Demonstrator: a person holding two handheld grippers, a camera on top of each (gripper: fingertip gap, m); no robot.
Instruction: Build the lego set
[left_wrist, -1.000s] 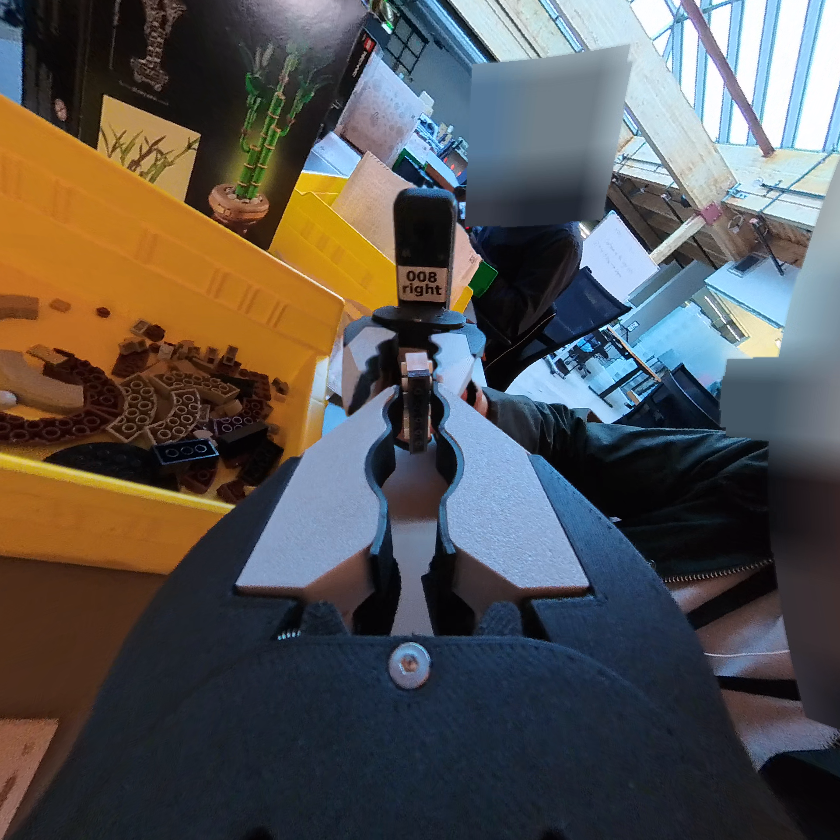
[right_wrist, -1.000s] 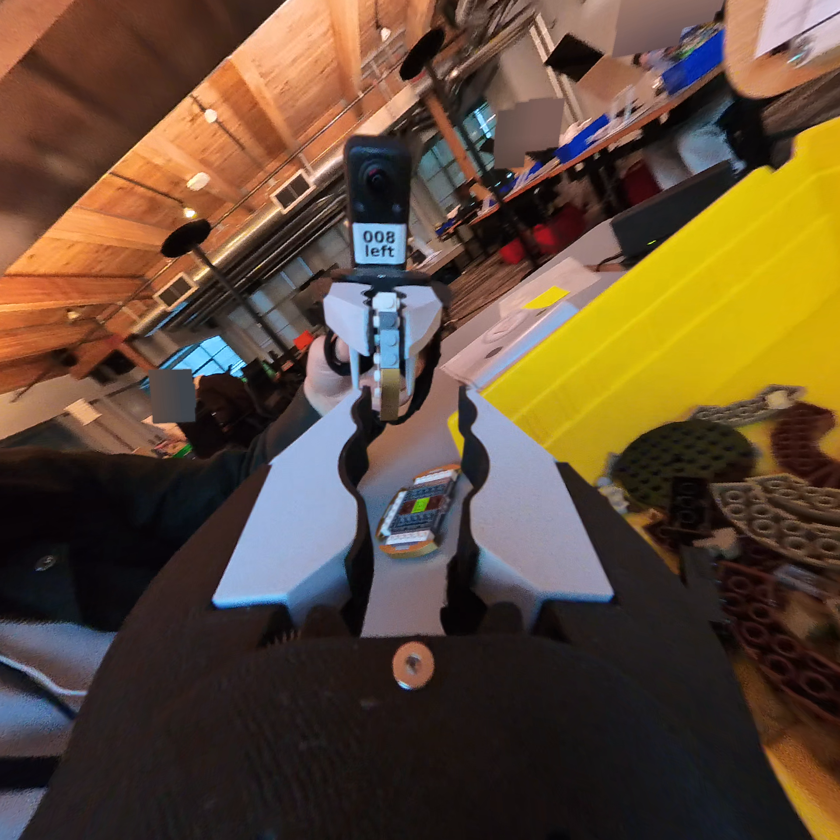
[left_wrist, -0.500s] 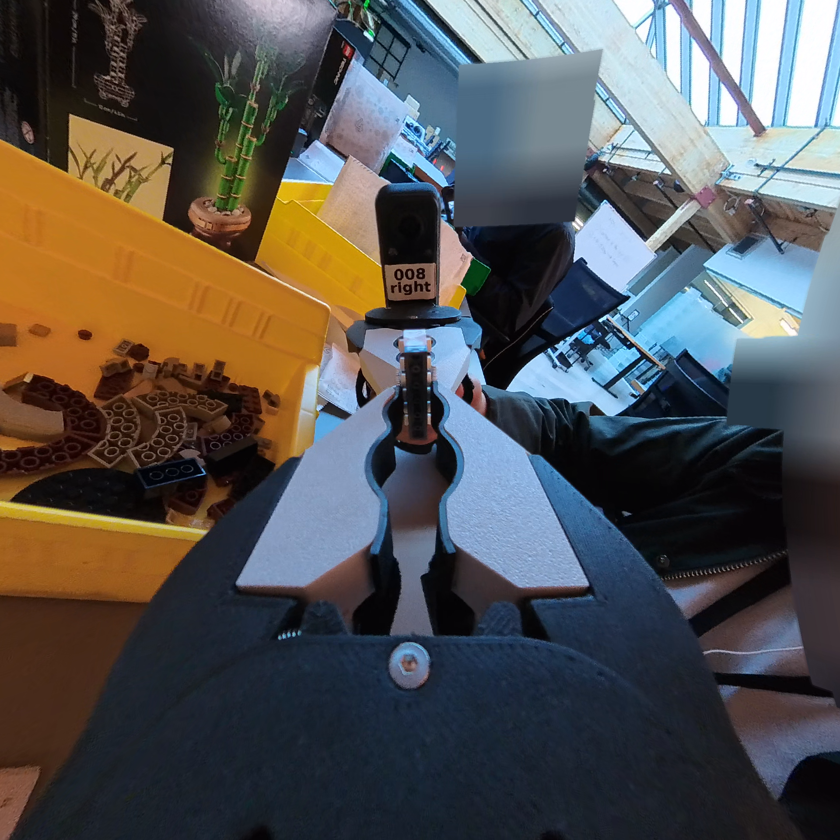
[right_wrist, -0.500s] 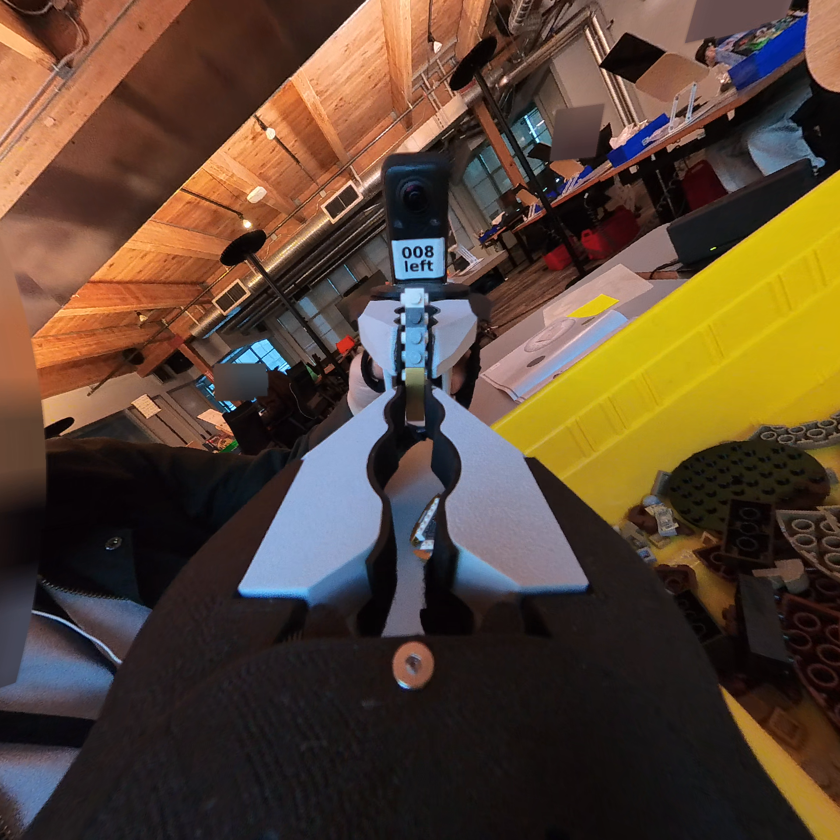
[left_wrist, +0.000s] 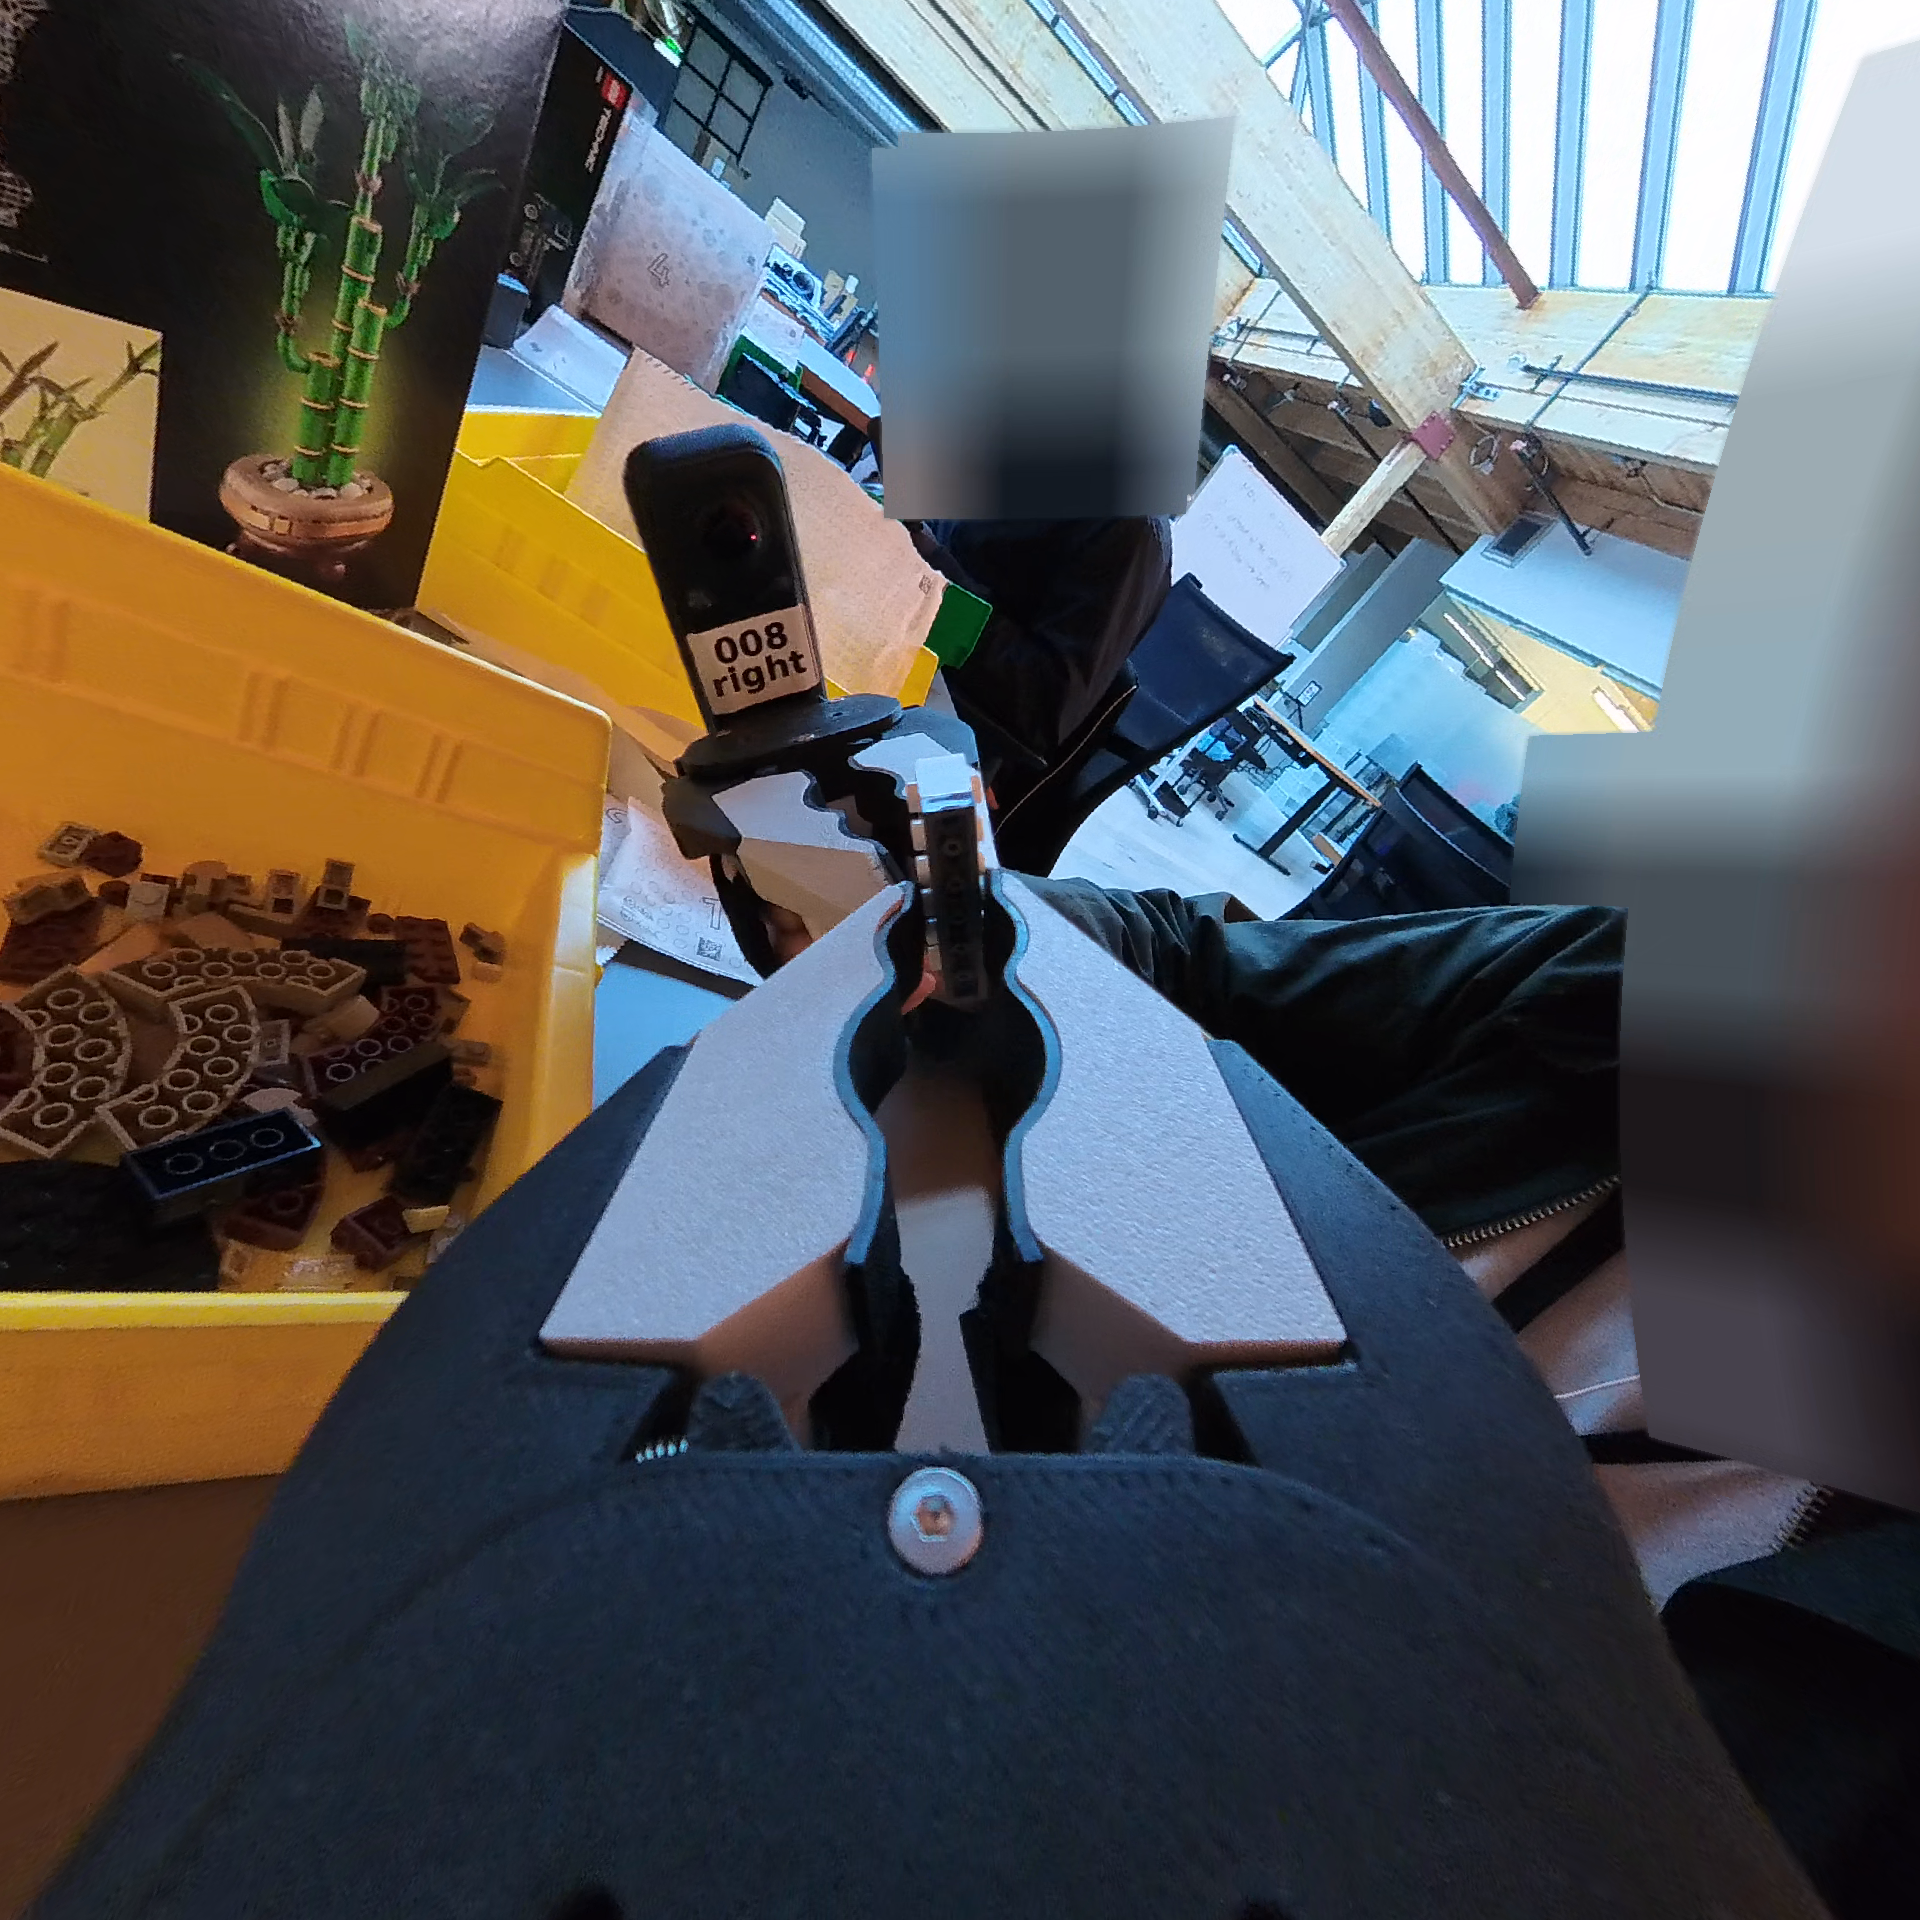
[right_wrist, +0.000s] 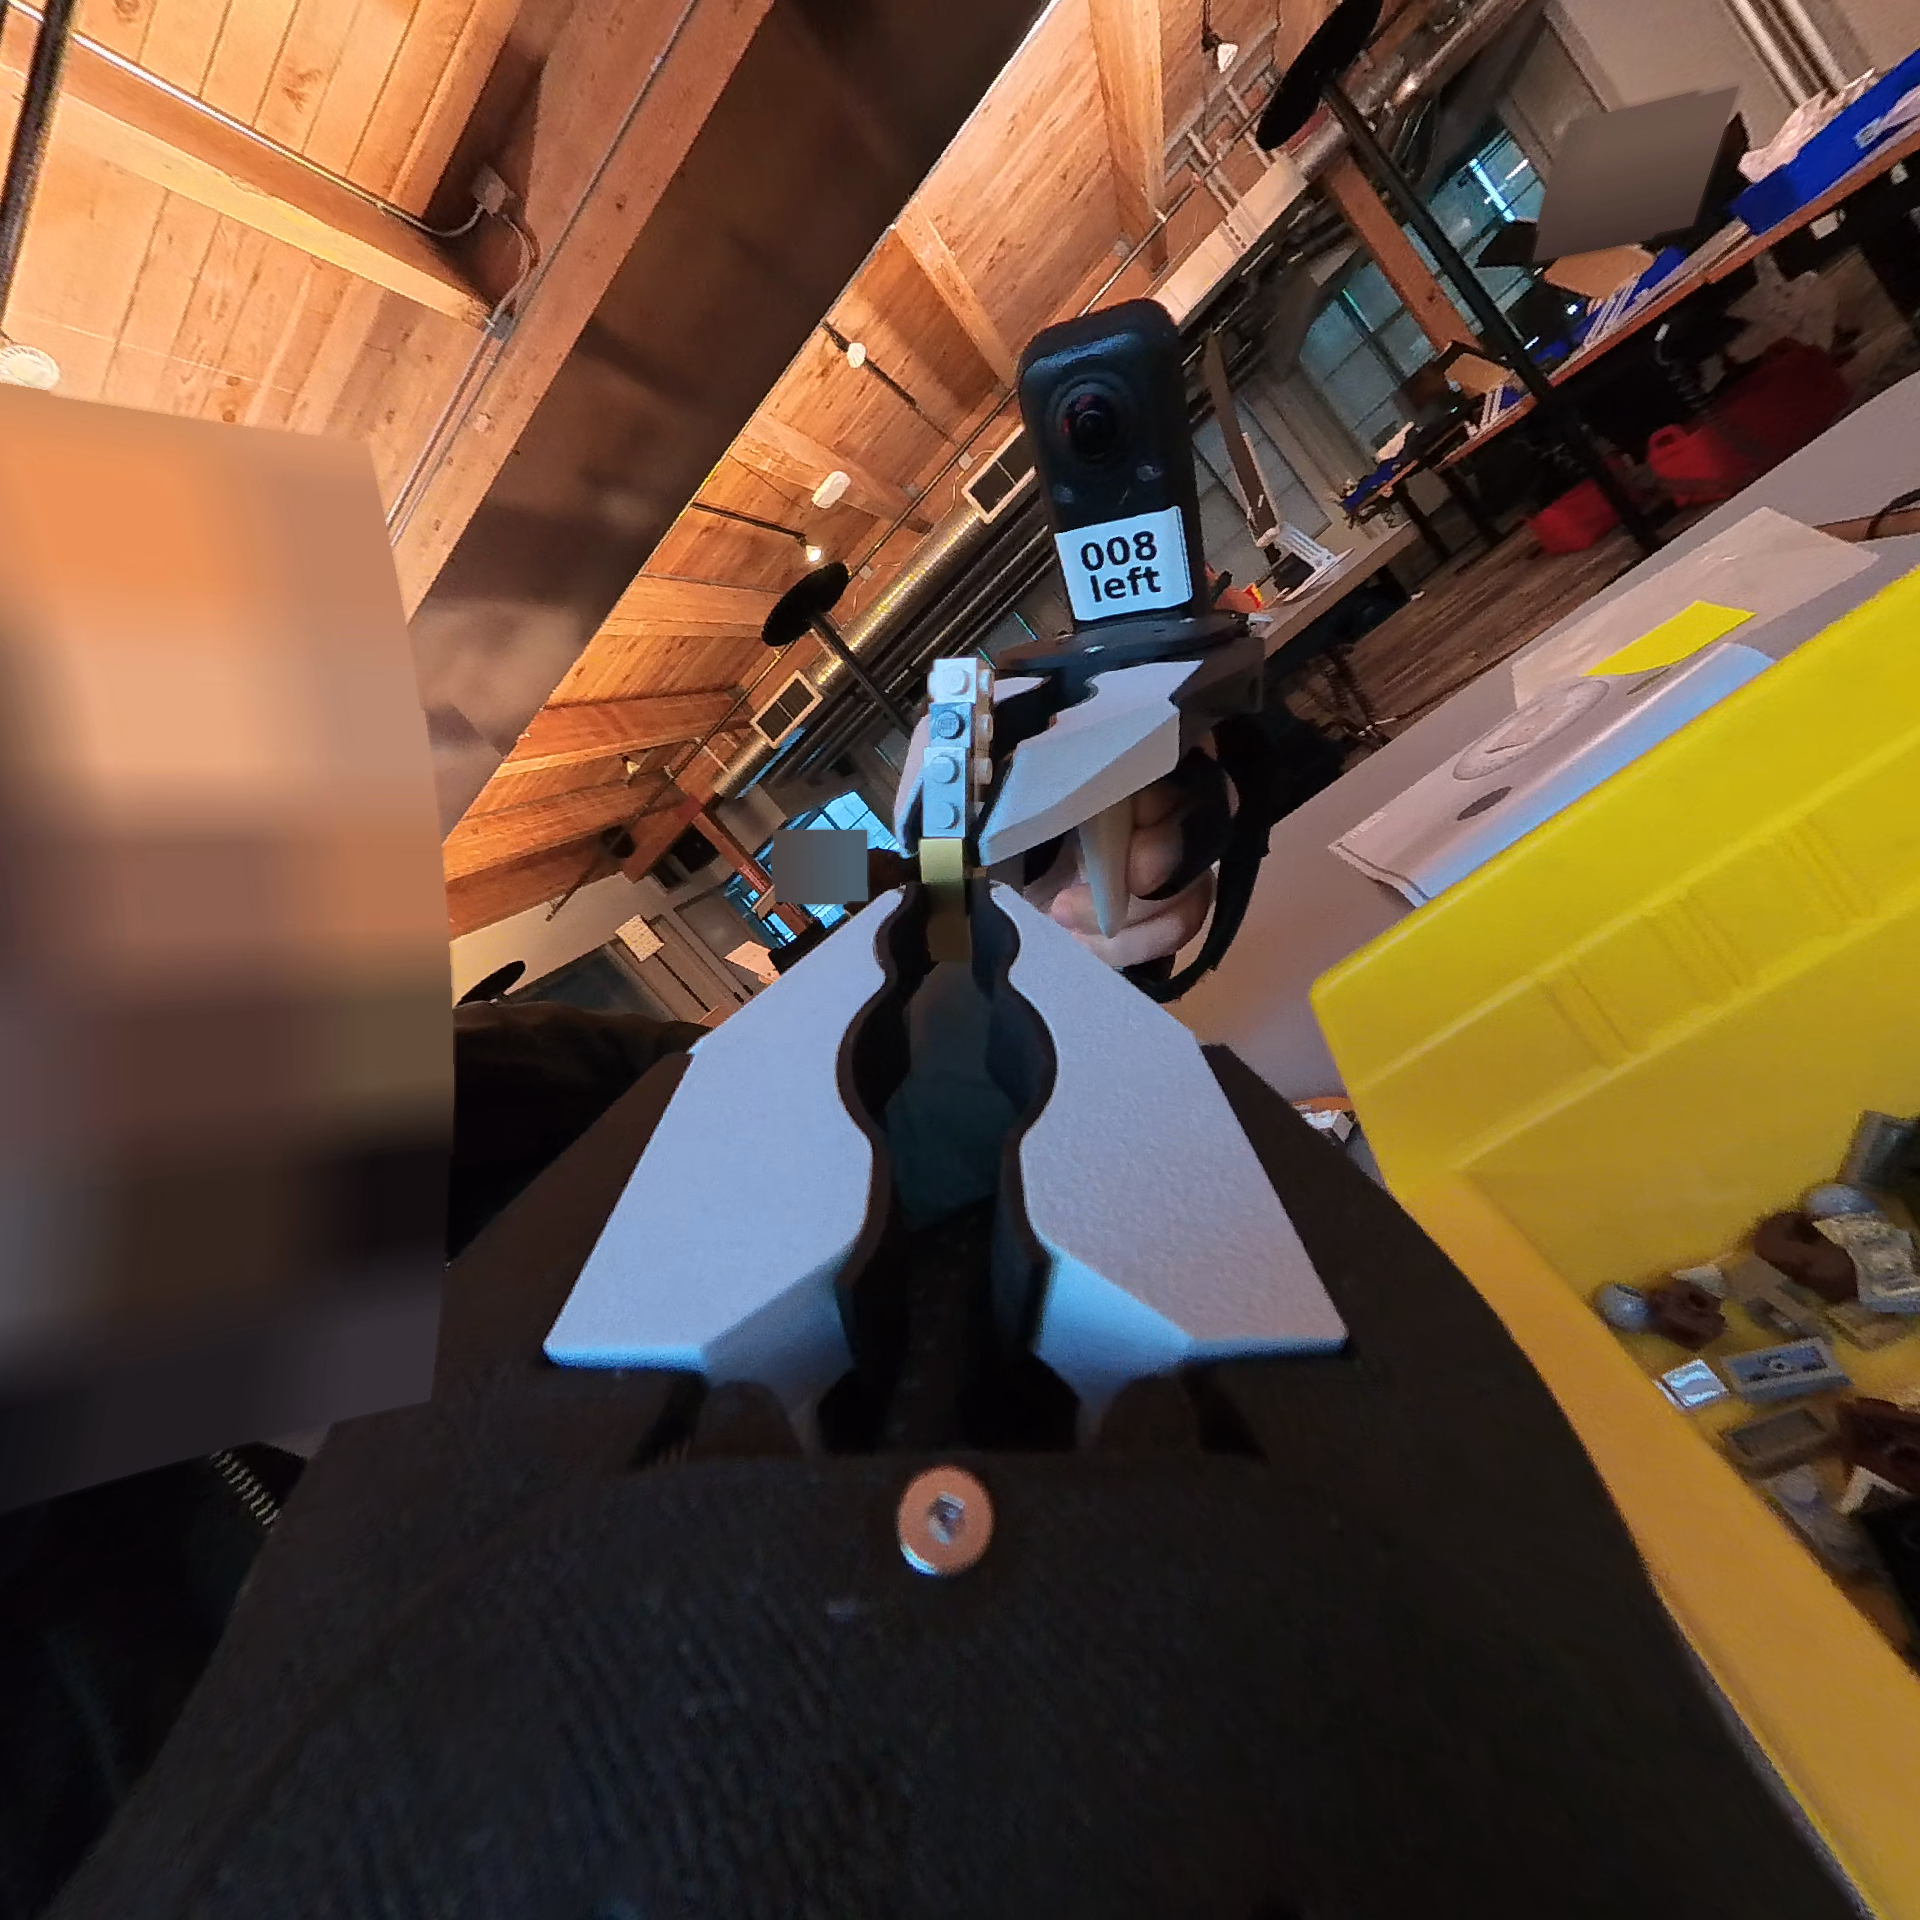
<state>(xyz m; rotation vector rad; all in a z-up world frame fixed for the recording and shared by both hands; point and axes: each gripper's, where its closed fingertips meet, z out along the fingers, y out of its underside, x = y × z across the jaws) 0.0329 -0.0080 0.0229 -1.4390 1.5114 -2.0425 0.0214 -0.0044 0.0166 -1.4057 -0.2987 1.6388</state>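
The narrow stack of small plates (left_wrist: 951, 914), dark-sided in the left wrist view and light grey with a tan piece at its near end in the right wrist view (right_wrist: 958, 769), is held in the air between the two tools, beside the yellow bin (left_wrist: 312, 727) of loose brown and grey pieces (left_wrist: 208, 1070). Its long axis runs along the line joining them, one end toward each tool. The left gripper (left_wrist: 951, 940) is closed on its end of the stack. The right gripper (right_wrist: 951, 914) pinches the tan end, the grey plates pointing away toward the left tool. Both are equally near, so I judge any pressing or pulling must go along that axis.
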